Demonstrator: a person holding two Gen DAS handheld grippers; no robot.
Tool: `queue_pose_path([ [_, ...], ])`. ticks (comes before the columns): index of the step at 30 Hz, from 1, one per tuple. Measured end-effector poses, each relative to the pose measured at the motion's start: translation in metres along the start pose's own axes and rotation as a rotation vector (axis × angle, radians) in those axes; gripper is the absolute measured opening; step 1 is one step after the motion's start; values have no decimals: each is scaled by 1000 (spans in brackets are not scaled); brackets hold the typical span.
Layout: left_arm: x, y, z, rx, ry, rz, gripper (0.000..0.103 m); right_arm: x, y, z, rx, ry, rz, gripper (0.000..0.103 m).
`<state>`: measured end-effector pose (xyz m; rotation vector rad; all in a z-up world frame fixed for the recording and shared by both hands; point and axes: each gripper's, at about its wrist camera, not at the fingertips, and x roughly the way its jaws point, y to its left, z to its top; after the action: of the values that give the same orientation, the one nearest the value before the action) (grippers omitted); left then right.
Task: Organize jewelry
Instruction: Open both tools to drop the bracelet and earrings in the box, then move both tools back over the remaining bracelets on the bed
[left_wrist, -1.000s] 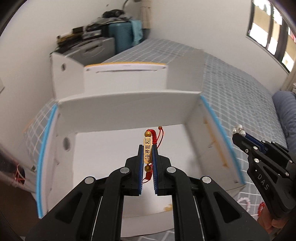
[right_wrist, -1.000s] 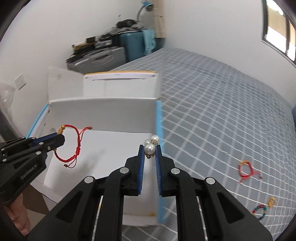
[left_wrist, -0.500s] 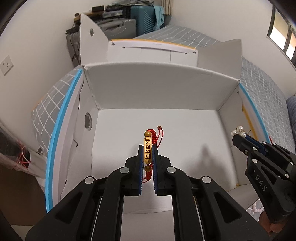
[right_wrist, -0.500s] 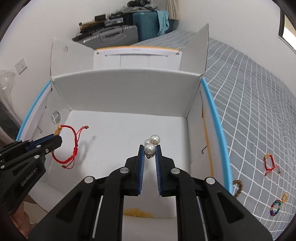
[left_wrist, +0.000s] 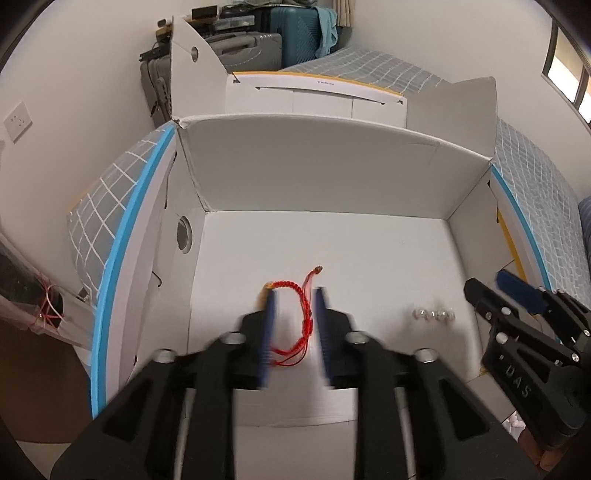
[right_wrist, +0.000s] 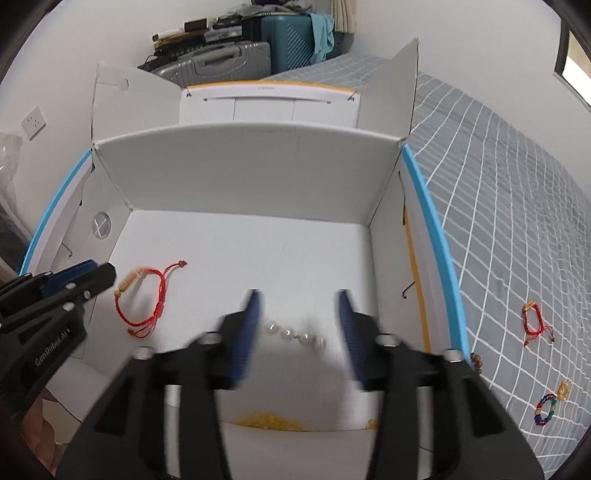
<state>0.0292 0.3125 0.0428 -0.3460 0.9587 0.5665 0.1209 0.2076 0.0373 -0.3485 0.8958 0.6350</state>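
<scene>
A white cardboard box (left_wrist: 314, 177) stands open on the bed. My left gripper (left_wrist: 293, 295) is open above its floor. A red cord bracelet with a gold tube bead (left_wrist: 295, 317) lies loose below it; it also shows in the right wrist view (right_wrist: 142, 295). My right gripper (right_wrist: 297, 299) is open over a short string of pearls (right_wrist: 291, 334) on the box floor, which also shows in the left wrist view (left_wrist: 432, 314). Both grippers are motion-blurred.
The box (right_wrist: 240, 166) has raised flaps and blue-edged sides. On the grey checked bedspread (right_wrist: 498, 221) to the right lie a red bracelet (right_wrist: 535, 323), a multicoloured bead bracelet (right_wrist: 546, 404) and brown beads (right_wrist: 476, 362). Yellow beads (right_wrist: 269, 421) lie at the box's near wall. Suitcases (right_wrist: 236, 59) stand behind.
Both grippers have opened. The red bracelet and the pearls have dropped from the fingers onto the box floor. Both cameras have moved a little further over the box.
</scene>
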Motion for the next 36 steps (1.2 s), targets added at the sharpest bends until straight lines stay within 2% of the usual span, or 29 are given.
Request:
queue_pose_path([
  [2, -4, 2, 0, -3, -13, 13, 38, -6, 0, 1, 6, -27, 3, 71],
  [6, -14, 4, 0, -8, -39, 30, 52, -17, 0, 3, 6, -59, -12, 85],
  [10, -28, 9, -1, -23, -75, 39, 67, -29, -2, 4, 8, -91, -12, 91],
  [12, -35, 9, -2, -21, -96, 48, 70, -38, -5, 4, 3, -120, -18, 94],
  [14, -45, 7, -3, -15, -125, 58, 83, -46, -8, 3, 2, -141, -25, 94],
  [16, -54, 5, -3, -9, -161, 58, 88, -55, -12, 2, 6, -160, -27, 94],
  [21, -75, -11, -4, 17, -219, 35, 96, -82, -35, -6, 35, -208, -38, 95],
  [26, -89, -40, -7, 66, -259, 12, 97, -110, -66, -22, 71, -255, -75, 95],
  [31, -95, -76, -17, 109, -265, -70, 97, -136, -107, -50, 109, -289, -149, 95],
  [36, -96, -128, -34, 215, -260, -143, 97, -152, -147, -81, 149, -292, -213, 95],
])
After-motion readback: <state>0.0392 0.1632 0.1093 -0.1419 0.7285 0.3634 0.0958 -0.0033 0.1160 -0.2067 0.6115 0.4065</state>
